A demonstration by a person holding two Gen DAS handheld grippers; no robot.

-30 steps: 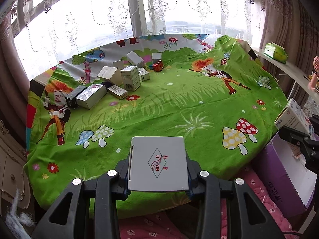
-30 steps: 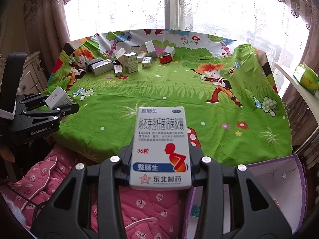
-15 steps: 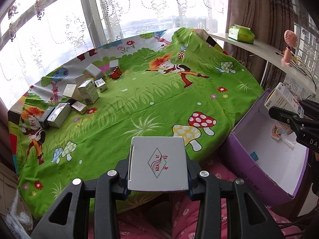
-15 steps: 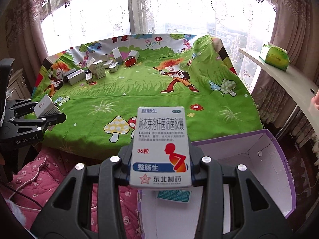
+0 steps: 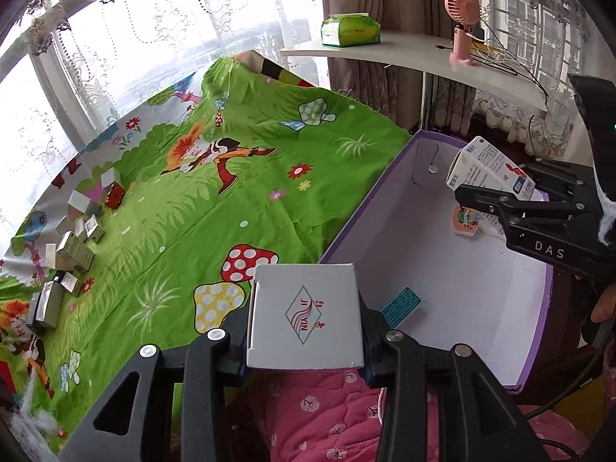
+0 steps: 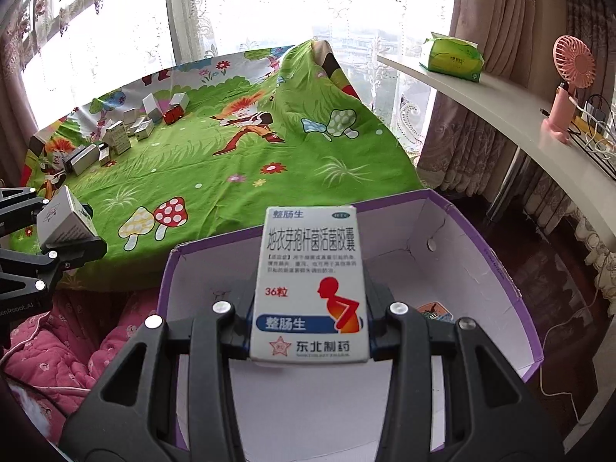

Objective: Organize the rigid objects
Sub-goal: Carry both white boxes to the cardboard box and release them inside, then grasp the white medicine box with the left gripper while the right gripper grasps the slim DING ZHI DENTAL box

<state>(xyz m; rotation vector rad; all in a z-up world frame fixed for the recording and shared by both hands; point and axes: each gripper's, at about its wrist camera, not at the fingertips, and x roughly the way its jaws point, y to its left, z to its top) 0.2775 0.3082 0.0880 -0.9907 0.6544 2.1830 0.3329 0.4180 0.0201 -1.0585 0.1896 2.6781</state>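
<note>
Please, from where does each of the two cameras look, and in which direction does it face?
Left wrist: on the left gripper, looking along its fingers, which clamp a white box, toward the purple bin; the right gripper shows.
Right wrist: on the right gripper, above the bin, clamping a medicine box.
Shared: bin, green cloth, pink fan.

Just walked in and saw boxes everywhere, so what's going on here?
A person is sorting small cartons with two handheld grippers. The left gripper is clamped on a plain white box with a red diamond logo; the right gripper is clamped on a white medicine box with a red figure, held over the open purple-edged cardboard box. More cartons remain on the green cartoon cloth.
</note>
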